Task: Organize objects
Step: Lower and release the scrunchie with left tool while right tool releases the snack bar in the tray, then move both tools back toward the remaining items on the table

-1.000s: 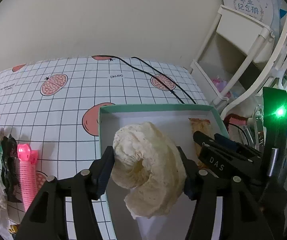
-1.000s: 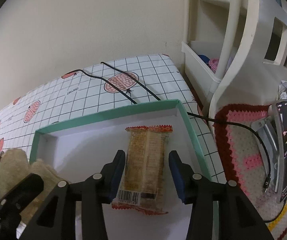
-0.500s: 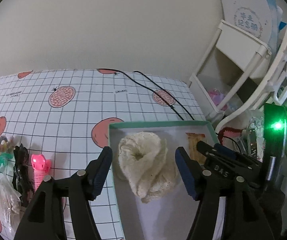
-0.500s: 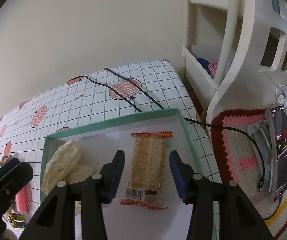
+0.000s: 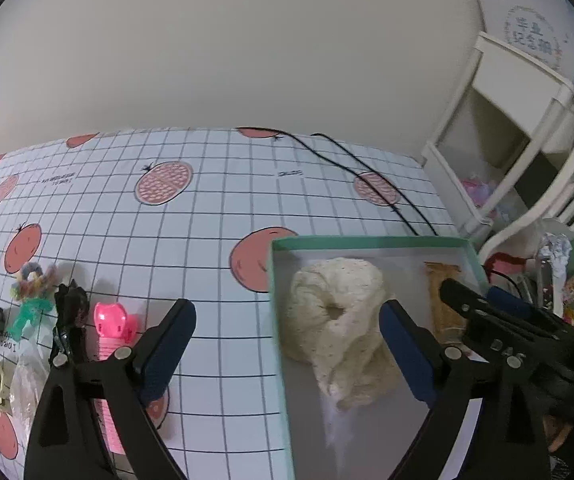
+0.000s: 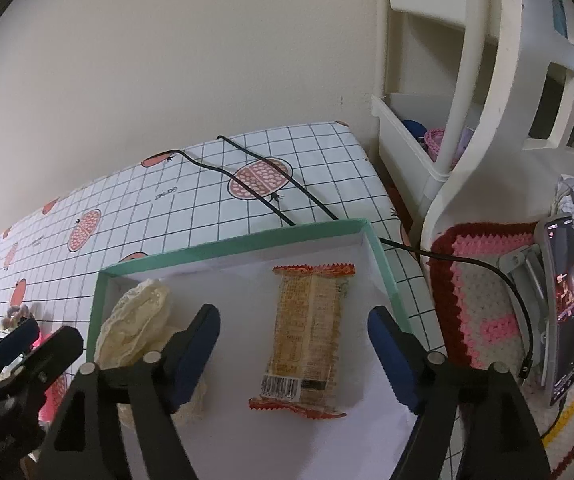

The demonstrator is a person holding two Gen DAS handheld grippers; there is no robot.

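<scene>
Cream scrunchie (image 5: 339,316) in box (image 5: 367,242); left hand-held gripper (image 5: 287,344) agape, empty, above it.

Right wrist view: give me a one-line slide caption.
Open right gripper hovers over a snack packet lying beside a cream scrunchie in the green-rimmed box.

A box (image 6: 383,264) sits on the table (image 5: 207,208) toward its right end, holding a scrunchie (image 6: 135,328) at its left side and a snack packet (image 6: 307,332) to the right of it, the two apart. Left of the box, hair clips (image 5: 111,332) and small accessories (image 5: 31,292) lie grouped on the table. A cable (image 6: 255,192) runs across the table behind the box, and a phone (image 6: 567,304) stands on a mat (image 6: 479,308) to the right of the table.
</scene>
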